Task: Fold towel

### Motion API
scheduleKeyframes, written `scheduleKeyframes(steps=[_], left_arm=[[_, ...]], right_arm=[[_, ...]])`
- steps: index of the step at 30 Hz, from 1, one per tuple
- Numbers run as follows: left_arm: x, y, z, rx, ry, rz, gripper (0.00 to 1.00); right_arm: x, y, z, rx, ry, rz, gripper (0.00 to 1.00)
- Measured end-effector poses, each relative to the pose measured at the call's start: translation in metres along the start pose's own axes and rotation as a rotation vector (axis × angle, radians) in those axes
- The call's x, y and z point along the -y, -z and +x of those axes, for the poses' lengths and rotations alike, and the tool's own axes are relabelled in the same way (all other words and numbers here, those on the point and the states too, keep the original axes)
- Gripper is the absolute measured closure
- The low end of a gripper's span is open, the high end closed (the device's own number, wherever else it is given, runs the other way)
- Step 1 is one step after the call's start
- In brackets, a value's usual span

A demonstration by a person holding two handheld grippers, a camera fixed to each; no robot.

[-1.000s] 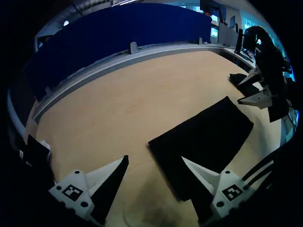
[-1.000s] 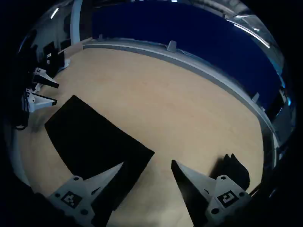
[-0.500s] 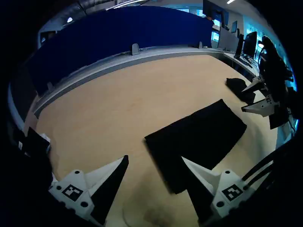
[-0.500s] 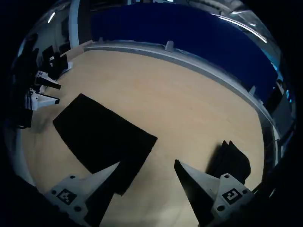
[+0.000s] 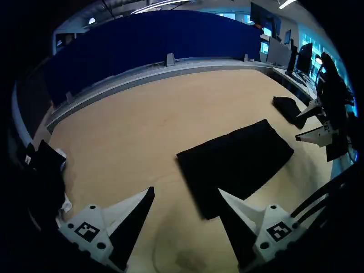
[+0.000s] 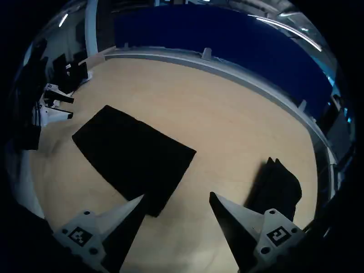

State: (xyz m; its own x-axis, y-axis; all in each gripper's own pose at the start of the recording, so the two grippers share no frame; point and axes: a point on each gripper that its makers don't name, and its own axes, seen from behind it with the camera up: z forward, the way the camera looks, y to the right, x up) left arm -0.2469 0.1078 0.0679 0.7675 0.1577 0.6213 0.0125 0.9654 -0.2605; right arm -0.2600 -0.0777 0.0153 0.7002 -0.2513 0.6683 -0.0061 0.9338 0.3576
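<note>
A black towel (image 5: pixel 234 160) lies flat as a rectangle on the light wooden table (image 5: pixel 145 123); the right gripper view has the same towel (image 6: pixel 134 157) spread out. My left gripper (image 5: pixel 184 200) hovers open over the towel's near edge, nothing between its fingers. My right gripper (image 6: pixel 177 202) is open too, just above the towel's near corner. The right gripper (image 5: pixel 314 123) appears at the far right of the left gripper view, held by a person's hand. The left gripper (image 6: pixel 57 104) stands at the far left of the right gripper view.
A second dark bundle of cloth (image 6: pixel 275 189) lies to the right of the towel, also seen as a dark bundle (image 5: pixel 289 109). A blue divider wall (image 5: pixel 150 41) with a grey rail runs along the table's far edge. Dark objects (image 5: pixel 45 177) sit at the table's left end.
Both grippers have drawn back and up from the towel, which now looks smaller and farther off. The towel stays flat on the table. Both grippers stay open.
</note>
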Motion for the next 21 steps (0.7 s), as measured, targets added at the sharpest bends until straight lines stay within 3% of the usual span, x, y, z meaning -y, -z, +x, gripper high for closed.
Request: scheduleKeyframes(steps=[5,11,21], left_arm=[[0.013,0.012,-0.012,-0.002,0.081,0.061,0.07],[0.020,0.029,-0.030,-0.011,0.175,0.113,0.07],[0.025,0.051,-0.047,-0.029,0.257,0.157,0.07]], right_arm=[[0.004,0.001,0.002,-0.006,0.009,0.010,0.00],[0.010,0.001,0.005,-0.010,0.027,0.032,0.00],[0.023,-0.002,-0.005,0.011,0.056,0.086,0.00]])
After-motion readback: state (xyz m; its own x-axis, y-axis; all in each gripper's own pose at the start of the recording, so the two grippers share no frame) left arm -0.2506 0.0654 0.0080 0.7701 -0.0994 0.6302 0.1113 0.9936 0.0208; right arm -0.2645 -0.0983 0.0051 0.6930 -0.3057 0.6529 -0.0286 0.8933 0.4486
